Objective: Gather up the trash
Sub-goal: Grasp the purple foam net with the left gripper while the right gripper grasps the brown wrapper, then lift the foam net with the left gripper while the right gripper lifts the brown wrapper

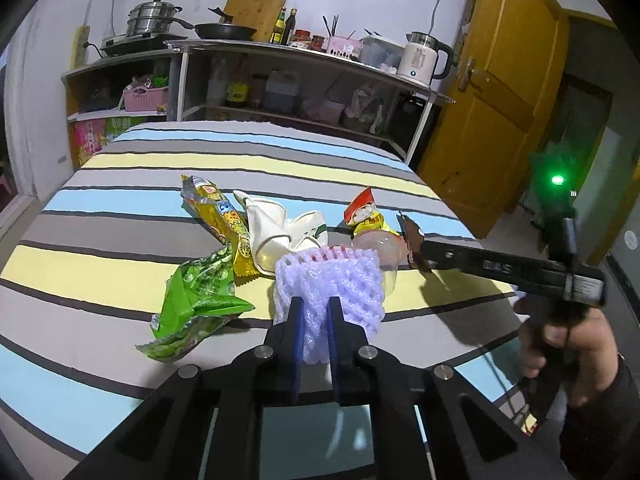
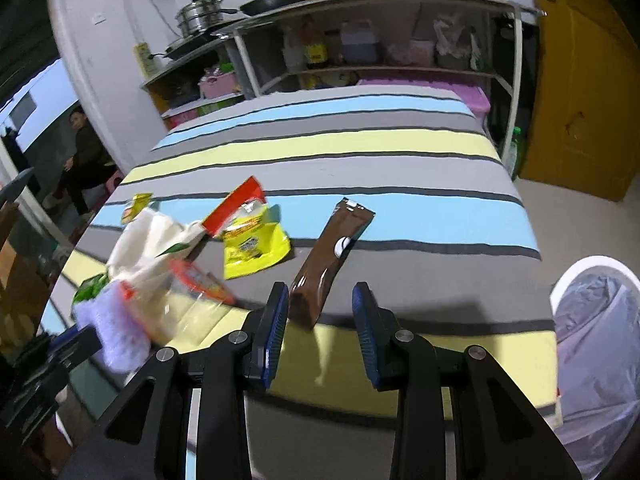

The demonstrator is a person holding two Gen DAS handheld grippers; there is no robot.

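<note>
Right now the left gripper [image 1: 316, 320] is pinching the purple foam fruit net [image 1: 332, 280] between its blue pads, jaws closed on the near edge of it, probably so the soft mesh lifts as one piece. The right gripper [image 2: 320, 320] is standing open with the brown wrapper [image 2: 330, 256] lying between and just ahead of its fingers; the left view seems to show the wrapper's end against one finger, but I cannot tell if it is touching. My read: it is lining up to clamp that wrapper next.

Beside the net, the green snack bag [image 1: 196, 300] is lying crumpled on the striped cloth [image 1: 120, 200], with the gold wrapper [image 1: 228, 228], the crushed white paper cup [image 1: 276, 232], a clear plastic cup [image 1: 380, 252] and the red-and-yellow packet [image 1: 368, 216] clustering just behind. All trash is sitting in one heap, so each piece needs separating.

Off the table's right edge, the white bin [image 2: 592, 328] with a liner is waiting, close to the right gripper, likely the drop target.

Further back, shelves [image 1: 300, 80] are holding kitchen stuff.
</note>
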